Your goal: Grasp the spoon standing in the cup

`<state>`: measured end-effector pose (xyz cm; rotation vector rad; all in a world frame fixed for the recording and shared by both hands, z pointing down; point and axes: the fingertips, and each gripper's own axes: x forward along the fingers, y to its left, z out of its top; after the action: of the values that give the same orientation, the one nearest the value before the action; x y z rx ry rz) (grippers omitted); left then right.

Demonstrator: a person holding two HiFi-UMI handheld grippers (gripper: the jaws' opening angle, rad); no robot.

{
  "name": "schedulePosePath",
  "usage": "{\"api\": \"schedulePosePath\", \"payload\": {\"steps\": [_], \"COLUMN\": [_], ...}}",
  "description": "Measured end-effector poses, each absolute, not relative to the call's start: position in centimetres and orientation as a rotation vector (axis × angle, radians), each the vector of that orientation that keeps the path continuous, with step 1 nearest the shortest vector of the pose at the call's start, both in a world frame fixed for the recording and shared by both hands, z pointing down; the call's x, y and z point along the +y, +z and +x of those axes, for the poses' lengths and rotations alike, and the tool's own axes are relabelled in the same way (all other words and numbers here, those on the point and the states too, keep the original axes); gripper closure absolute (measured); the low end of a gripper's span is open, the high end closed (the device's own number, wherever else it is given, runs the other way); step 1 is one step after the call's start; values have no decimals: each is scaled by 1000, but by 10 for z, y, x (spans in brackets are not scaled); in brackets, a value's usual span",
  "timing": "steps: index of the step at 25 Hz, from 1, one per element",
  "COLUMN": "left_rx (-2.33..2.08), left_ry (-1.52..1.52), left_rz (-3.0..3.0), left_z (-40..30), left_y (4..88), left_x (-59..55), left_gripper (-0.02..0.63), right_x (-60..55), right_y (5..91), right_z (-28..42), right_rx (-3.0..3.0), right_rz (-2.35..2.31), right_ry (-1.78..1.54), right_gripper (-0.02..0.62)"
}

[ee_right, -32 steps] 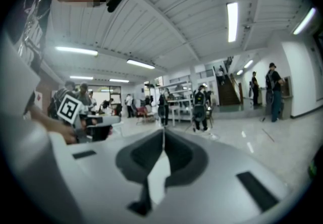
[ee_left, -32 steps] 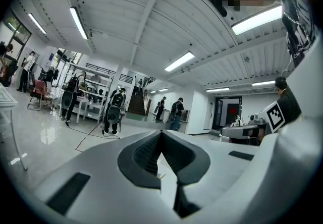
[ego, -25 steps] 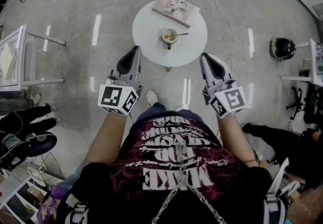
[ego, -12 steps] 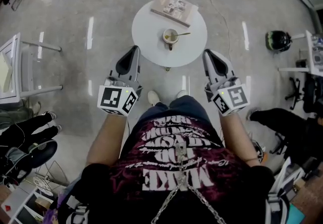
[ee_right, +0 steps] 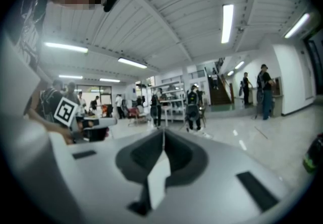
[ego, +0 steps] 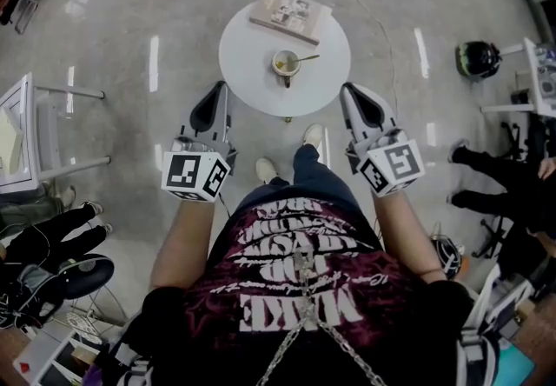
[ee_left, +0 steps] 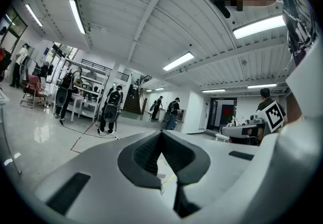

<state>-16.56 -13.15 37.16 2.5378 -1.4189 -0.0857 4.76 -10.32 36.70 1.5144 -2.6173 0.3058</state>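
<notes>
Head cam: above the person, facing steeply down. Torso at the bottom edge, left gripper (ego: 222, 85) and right gripper (ego: 345, 87) mid-frame, round table (ego: 252, 71) beyond their tips.

Left gripper cam: low behind its own closed jaws, pitched up across the hall. Ceiling (ee_left: 151, 26) fills the upper half, right gripper's marker cube (ee_left: 273, 115) at the right edge.

Right gripper cam: same mount, mirrored, left gripper's marker cube (ee_right: 65, 111) at the left.

Overlap: head view shows both cubes; gripper cams share the hall.

Spoon (ego: 306, 57) aslant in cup (ego: 283, 69), handle rightward
</notes>
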Motion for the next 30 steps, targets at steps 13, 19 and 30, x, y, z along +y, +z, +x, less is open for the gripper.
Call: {"api": "schedulePosePath", "payload": {"steps": [13,19,30], "left_rx": [-1414,-1410,-1399], "left_ry": [-90,-83,-41], "left_rz": [2512,2505,2562], "left_z": [-148,-141,-126], "left_y": [379,381,381], "left_x": [-134,-140,-170], "left_gripper": [581,581,581], "right_x": [-114,-118,-136], "right_y": [368,367,370], "right_z": [54,62,52], "right_rx": [-2633,-2630,-2660], "right_rz": [1485,1476,1405], "right_ry": [298,304,301], "right_gripper": [561,561,561]}}
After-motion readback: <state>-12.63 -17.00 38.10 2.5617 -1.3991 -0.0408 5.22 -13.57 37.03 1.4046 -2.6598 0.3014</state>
